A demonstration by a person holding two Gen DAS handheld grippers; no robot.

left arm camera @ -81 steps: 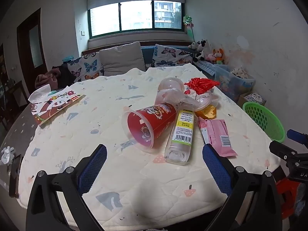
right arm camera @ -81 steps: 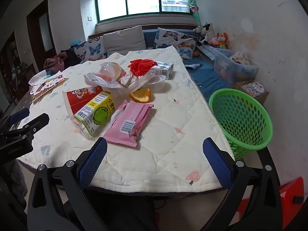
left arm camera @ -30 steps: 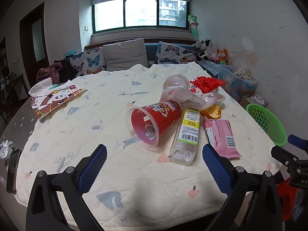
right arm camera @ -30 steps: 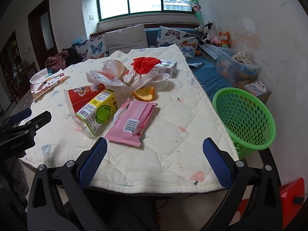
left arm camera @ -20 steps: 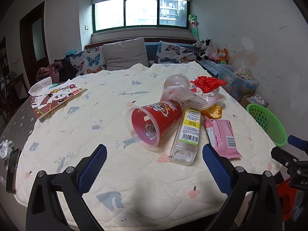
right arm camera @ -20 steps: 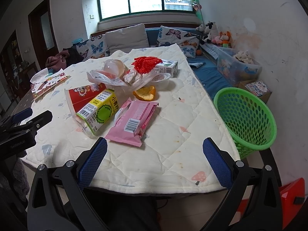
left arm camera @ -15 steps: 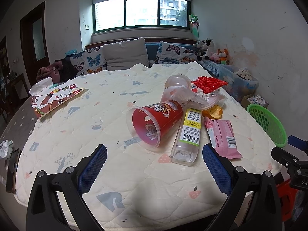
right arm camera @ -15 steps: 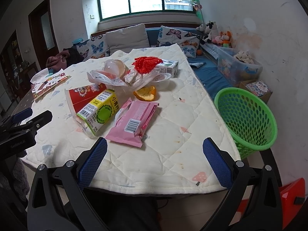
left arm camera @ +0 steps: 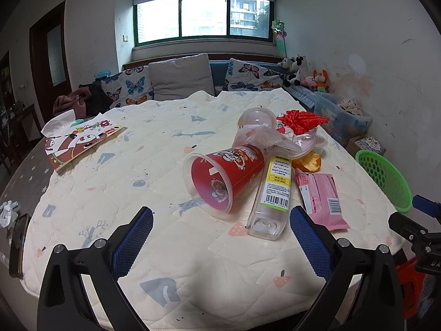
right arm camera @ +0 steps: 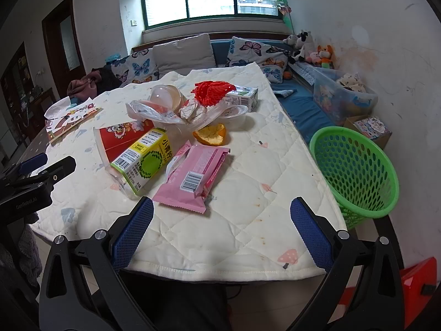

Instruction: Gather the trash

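Left gripper [left arm camera: 220, 237] spread wide, empty, hovering at near edge of table [left arm camera: 154, 182]. Right gripper [right arm camera: 220, 231] likewise spread, empty, over table's near corner. Trash clustered mid-table: red cup [left arm camera: 220, 178] on its side, touching bottle [left arm camera: 273, 193]; pink wrapper [right arm camera: 193, 178] just beside bottle; orange peel [right arm camera: 210, 135] behind. Green basket [right arm camera: 355, 171] off table's right edge.

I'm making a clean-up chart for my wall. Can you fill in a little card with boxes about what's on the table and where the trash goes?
Trash nearest: pink wrapper, bottle, red cup
Further back: orange peel, small carton
Bin: green basket, beside the table, looks empty
Left gripper: open, holding nothing
Right gripper: open, holding nothing
Collected so far: nothing visible
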